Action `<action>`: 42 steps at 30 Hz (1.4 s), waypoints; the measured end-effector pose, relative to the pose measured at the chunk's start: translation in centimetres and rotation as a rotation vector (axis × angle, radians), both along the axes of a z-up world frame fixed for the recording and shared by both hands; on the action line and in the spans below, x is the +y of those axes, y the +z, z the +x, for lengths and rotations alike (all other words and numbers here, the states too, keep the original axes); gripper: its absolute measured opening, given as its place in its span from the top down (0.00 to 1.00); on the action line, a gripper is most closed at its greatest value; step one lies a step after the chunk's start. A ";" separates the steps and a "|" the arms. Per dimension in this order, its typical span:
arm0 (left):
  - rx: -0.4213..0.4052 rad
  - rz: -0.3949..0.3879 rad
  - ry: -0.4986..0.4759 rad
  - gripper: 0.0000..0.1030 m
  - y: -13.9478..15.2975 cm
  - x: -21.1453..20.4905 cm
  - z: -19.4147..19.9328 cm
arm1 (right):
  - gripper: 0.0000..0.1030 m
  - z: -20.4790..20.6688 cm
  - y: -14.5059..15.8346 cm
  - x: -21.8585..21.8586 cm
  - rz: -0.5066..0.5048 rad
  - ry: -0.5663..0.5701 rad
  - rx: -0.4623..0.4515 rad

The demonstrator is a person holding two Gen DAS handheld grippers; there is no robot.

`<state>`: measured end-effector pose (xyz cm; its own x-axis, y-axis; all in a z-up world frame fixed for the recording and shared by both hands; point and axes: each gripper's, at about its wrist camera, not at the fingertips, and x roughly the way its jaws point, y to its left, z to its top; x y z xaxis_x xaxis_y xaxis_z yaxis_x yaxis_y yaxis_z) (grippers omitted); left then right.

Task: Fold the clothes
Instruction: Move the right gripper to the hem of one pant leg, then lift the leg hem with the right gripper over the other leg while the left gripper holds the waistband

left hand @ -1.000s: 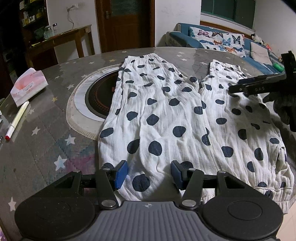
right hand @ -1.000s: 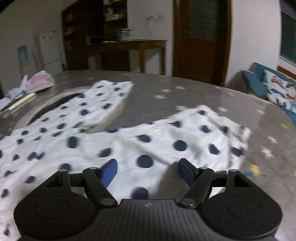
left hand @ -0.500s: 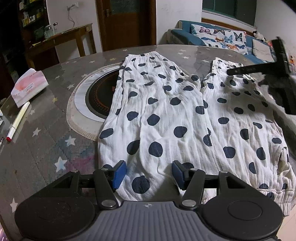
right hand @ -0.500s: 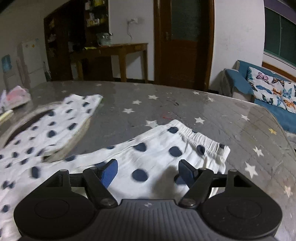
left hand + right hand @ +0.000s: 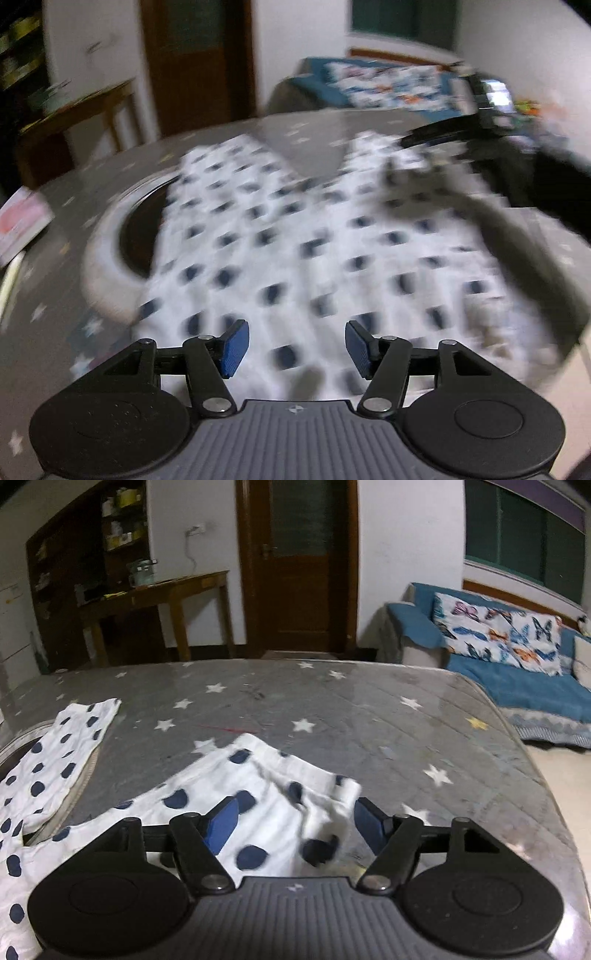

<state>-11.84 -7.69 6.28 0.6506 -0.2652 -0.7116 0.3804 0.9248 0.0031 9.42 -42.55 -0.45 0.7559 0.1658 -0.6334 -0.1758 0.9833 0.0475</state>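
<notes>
The right gripper (image 5: 291, 821) now sits over the cuffed end of the right trouser leg, low in the middle of its frame, where a second ago it looked down on mid-leg cloth. Its jaws have just been closing somewhat; the bunched hem lies between the blue pads (image 5: 221, 824), but I see a gap beside the right pad, so I read them as still apart and not yet pinching. The polka-dot trousers (image 5: 295, 251) lie spread across the star-patterned table (image 5: 369, 716), filling the middle of the left view, which has gone blurry. The left gripper (image 5: 295, 347) stands half open over the near edge, holding nothing. To me this looks like set-up for the first fold, with neither end gripped yet.
</notes>
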 end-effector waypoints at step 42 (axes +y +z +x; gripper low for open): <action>0.038 -0.160 -0.277 0.91 0.0 -5.1 -1.5 | 0.94 2.6 2.6 -0.5 0.049 -0.117 0.017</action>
<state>-13.30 -12.76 6.25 0.5118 -0.5391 -0.6689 0.6148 0.7737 -0.1532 12.04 -43.02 2.12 0.7609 0.1081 -0.6397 -0.0583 0.9934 0.0984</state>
